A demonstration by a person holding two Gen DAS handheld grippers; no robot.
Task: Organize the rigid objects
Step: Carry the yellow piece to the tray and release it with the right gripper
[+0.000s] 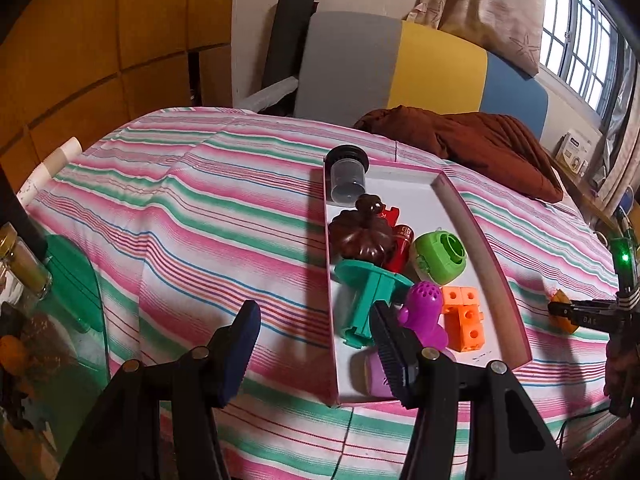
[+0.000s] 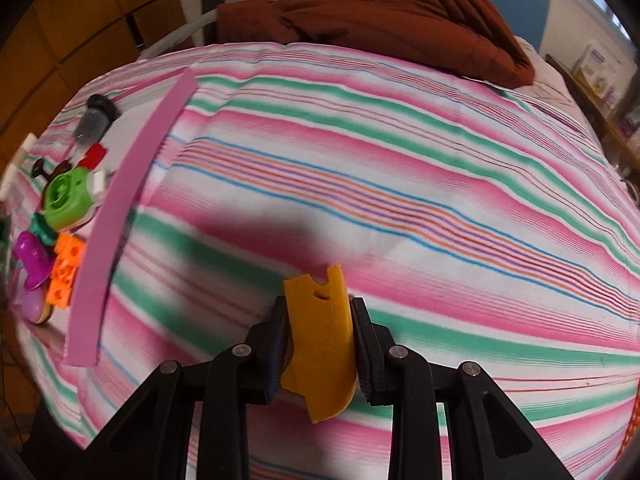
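A pink-rimmed white tray (image 1: 448,200) lies on the striped bed and holds several toys: a grey cup (image 1: 347,178), a brown pumpkin shape (image 1: 362,236), a teal piece (image 1: 370,288), a green round toy (image 1: 440,258), a purple toy (image 1: 424,314) and orange blocks (image 1: 464,316). My left gripper (image 1: 316,320) is open and empty at the tray's near left edge. My right gripper (image 2: 320,312) is shut on an orange plastic piece (image 2: 318,336), held above the bed to the right of the tray (image 2: 120,208). It also shows in the left wrist view (image 1: 564,312).
A brown blanket (image 1: 472,144) lies at the head of the bed by the grey, yellow and blue headboard (image 1: 400,64). A glass table with jars (image 1: 24,272) stands at the left. A window (image 1: 584,40) is at the right.
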